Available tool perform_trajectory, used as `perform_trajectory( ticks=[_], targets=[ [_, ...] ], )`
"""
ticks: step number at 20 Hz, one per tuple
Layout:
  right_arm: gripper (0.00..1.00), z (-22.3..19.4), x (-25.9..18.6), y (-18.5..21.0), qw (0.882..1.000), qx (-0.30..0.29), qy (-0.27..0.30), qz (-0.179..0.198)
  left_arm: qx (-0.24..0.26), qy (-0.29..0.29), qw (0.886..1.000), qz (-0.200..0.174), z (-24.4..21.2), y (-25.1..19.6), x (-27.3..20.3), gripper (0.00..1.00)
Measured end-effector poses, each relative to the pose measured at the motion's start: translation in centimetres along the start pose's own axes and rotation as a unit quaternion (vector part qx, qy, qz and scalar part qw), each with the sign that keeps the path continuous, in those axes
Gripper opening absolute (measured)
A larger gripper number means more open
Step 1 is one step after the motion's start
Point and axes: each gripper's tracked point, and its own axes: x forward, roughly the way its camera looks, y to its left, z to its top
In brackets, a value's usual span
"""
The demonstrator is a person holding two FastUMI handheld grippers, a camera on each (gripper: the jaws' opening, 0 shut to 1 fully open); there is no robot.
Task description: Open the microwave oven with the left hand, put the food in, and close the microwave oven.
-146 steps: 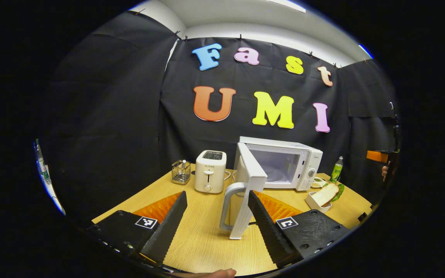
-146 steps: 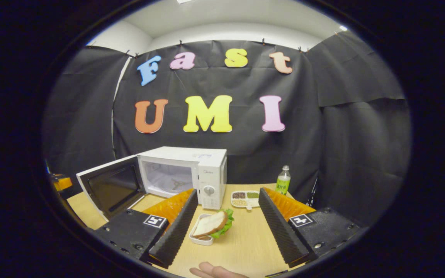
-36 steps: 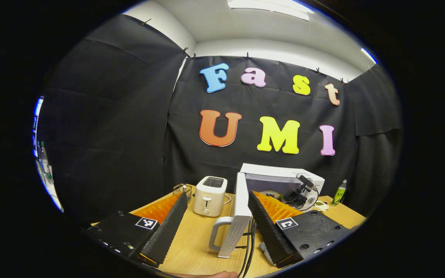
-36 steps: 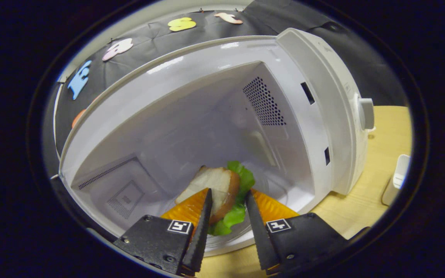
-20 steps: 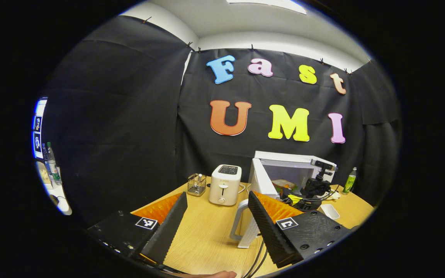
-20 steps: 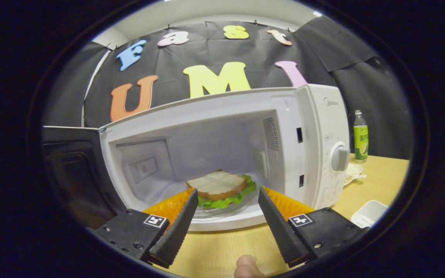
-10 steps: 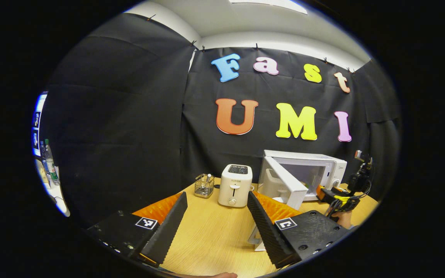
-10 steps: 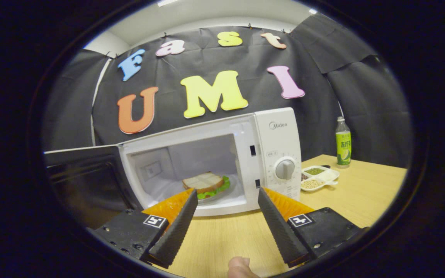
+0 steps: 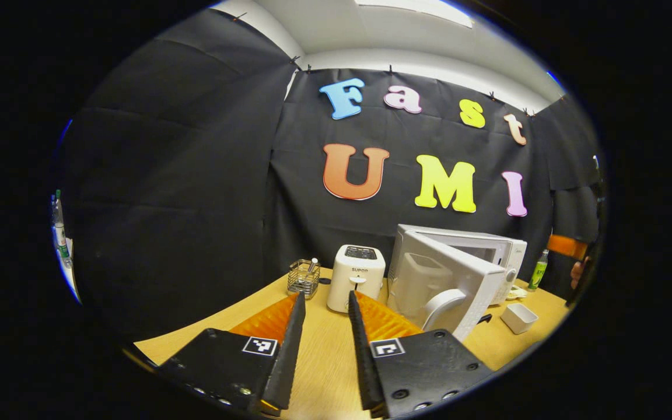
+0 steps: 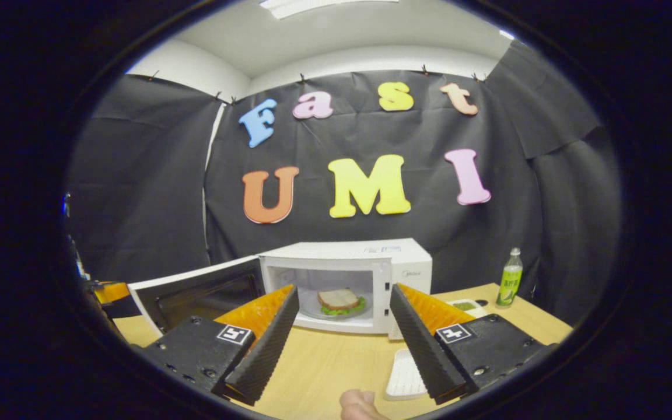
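Fingers of your left gripper stood close together with a narrow gap and nothing between them, low in the middle of the left gripper view, over the wooden table. Just right of them the microwave door hung partly swung out, its curved handle near your right finger but not touched. Beyond, the toaster and a wire basket sat toward the back wall.

Your right gripper was spread wide and empty at the bottom of the right gripper view. Past it, at centre frame, the microwave stood open with the sandwich lying inside on the turntable. A white empty dish lay on the table just beside your right finger, and a green bottle stood at the right.

So opening and loading looked done; what remained, by my reading, was pushing that door fully shut with your left gripper.
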Motion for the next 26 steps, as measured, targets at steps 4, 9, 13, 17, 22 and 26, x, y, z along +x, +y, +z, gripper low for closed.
perform_trajectory(
  ticks=[4, 9, 13, 17, 22, 26],
  targets=[
    [1.00, 4.9, -5.8, -0.6, 1.000, 0.006, -0.014, 0.025, 0.006, 0.019, 1.000, -0.012, -1.5, -1.1, 0.8, 0.29],
    [1.00, 7.6, -11.1, -3.9, 1.000, 0.017, -0.004, 0.006, 0.038, 0.034, 0.998, -0.038, -3.2, -3.2, 1.3, 0.06],
    [1.00, 8.2, -13.6, -5.1, 1.000, 0.000, -0.023, -0.011, 0.016, 0.040, 0.996, -0.077, -3.9, -5.8, 1.5, 0.06],
    [1.00, 8.3, -15.2, -5.5, 0.999, -0.005, -0.033, 0.007, 0.031, 0.038, 0.996, -0.076, -3.4, -7.1, 0.9, 0.06],
    [1.00, 7.4, -16.0, -6.8, 0.999, 0.008, -0.031, 0.012, 0.032, 0.042, 0.993, -0.104, -5.1, -10.3, 1.8, 0.00],
    [1.00, 7.0, -16.2, -8.9, 0.999, 0.009, -0.030, -0.007, 0.039, 0.040, 0.987, -0.152, -5.6, -14.7, 1.7, 0.00]
  ],
)
